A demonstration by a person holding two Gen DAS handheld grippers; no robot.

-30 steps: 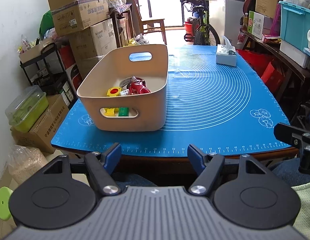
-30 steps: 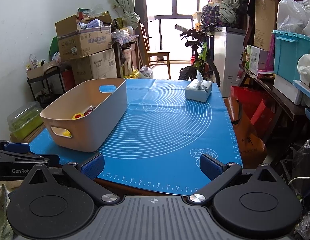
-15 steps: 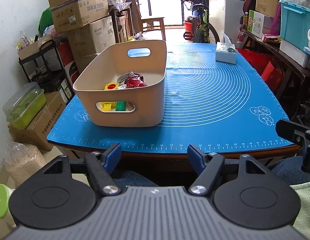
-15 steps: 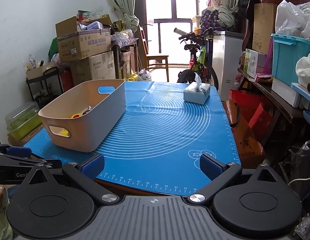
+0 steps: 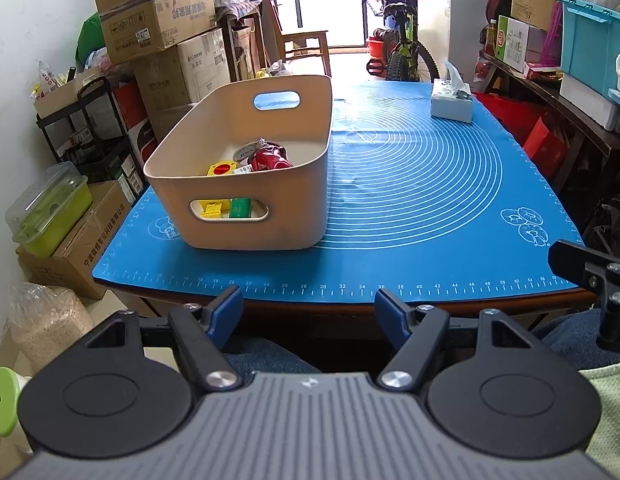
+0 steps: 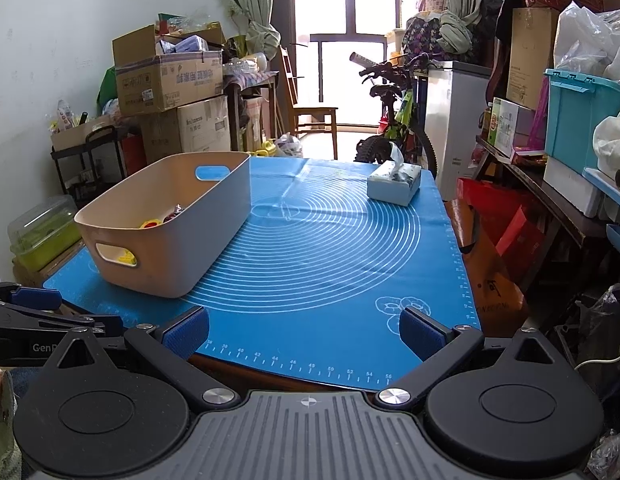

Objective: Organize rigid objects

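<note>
Only the left view showed the red toy inside the bin at 11 o'clock. Both the left gripper and right gripper stood released, wide apart, grasping nothing.

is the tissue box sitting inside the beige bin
No, the tissue box stands on the blue mat at the far right corner, well apart from the beige bin.
</note>
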